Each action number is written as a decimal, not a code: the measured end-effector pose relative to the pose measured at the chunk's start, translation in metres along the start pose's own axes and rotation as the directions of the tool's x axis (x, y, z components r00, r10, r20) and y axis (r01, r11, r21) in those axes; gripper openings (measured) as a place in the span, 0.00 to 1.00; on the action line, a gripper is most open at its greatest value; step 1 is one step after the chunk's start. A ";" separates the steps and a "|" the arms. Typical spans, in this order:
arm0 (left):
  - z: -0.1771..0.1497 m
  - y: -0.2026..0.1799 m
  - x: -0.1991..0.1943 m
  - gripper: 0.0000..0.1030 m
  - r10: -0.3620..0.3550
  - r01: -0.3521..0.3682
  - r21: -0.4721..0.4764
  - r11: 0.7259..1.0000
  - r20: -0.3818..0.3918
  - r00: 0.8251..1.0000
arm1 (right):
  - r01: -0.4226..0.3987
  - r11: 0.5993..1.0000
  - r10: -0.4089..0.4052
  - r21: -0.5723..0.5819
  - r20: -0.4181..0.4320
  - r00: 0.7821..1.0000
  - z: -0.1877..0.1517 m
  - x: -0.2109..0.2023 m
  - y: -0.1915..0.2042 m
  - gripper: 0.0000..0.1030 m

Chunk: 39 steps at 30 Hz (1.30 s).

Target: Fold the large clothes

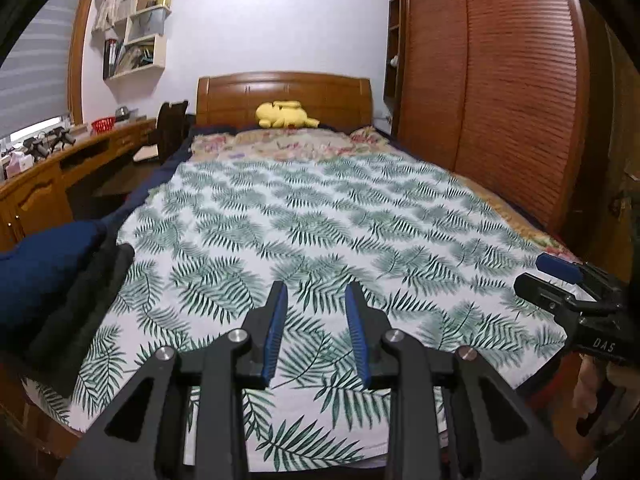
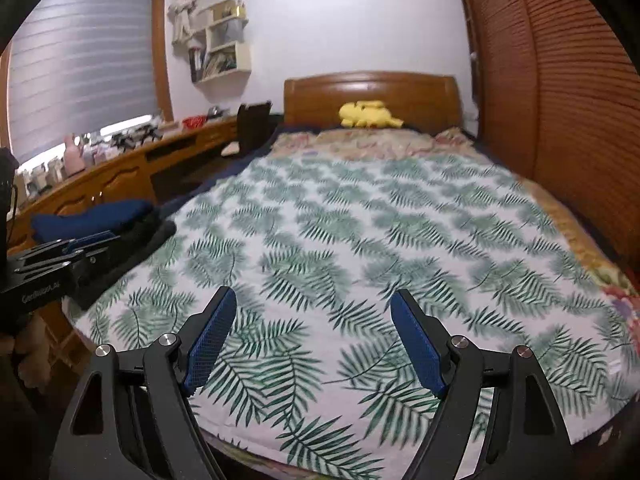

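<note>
A large white cloth with a green fern print (image 1: 304, 208) (image 2: 360, 232) lies spread flat over the bed. At its left edge sits a folded stack, a dark blue garment (image 1: 48, 272) (image 2: 96, 216) on top of a black one (image 1: 80, 308) (image 2: 136, 244). My left gripper (image 1: 316, 292) (image 2: 96, 246) hovers over the near end of the cloth, its blue pads a narrow gap apart with nothing between them. My right gripper (image 2: 314, 296) (image 1: 548, 276) hangs wide open over the near right part of the cloth, also empty.
A yellow plush toy (image 1: 286, 114) (image 2: 370, 114) lies at the wooden headboard (image 1: 280, 92), with floral bedding (image 1: 288, 144) below it. A wooden desk (image 2: 120, 172) with clutter runs along the left. Louvred wardrobe doors (image 1: 500, 100) stand close on the right.
</note>
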State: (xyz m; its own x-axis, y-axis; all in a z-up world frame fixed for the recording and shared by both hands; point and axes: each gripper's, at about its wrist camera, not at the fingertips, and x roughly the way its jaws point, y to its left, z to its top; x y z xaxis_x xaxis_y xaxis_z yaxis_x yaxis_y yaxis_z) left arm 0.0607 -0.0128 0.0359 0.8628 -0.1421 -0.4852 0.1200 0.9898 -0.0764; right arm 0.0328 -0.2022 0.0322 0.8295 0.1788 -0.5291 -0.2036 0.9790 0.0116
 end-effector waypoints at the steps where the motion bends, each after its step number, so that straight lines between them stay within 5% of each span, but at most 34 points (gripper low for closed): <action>1: 0.003 -0.001 -0.004 0.27 0.000 0.000 0.000 1.000 0.008 1.000 | 0.004 1.000 -0.004 0.004 0.015 1.000 0.003 -0.006 -0.001 0.79; 13: 0.018 -0.012 -0.049 0.27 0.002 -0.003 0.007 1.000 0.088 0.996 | 0.030 0.999 -0.032 0.015 0.096 0.995 0.016 -0.038 -0.006 0.79; 39: 0.009 -0.017 -0.043 0.28 0.027 -0.028 0.003 1.000 0.083 0.996 | 0.028 1.000 -0.029 0.007 0.108 0.994 0.018 -0.042 0.000 0.79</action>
State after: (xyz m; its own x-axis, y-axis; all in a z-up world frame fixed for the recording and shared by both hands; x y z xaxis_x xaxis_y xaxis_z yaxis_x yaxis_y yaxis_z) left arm 0.0260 -0.0236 0.0662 0.9034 -0.1140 -0.4135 0.0977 0.9934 -0.0603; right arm 0.0074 -0.2075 0.0694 0.8865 0.1604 -0.4340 -0.1767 0.9843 0.0028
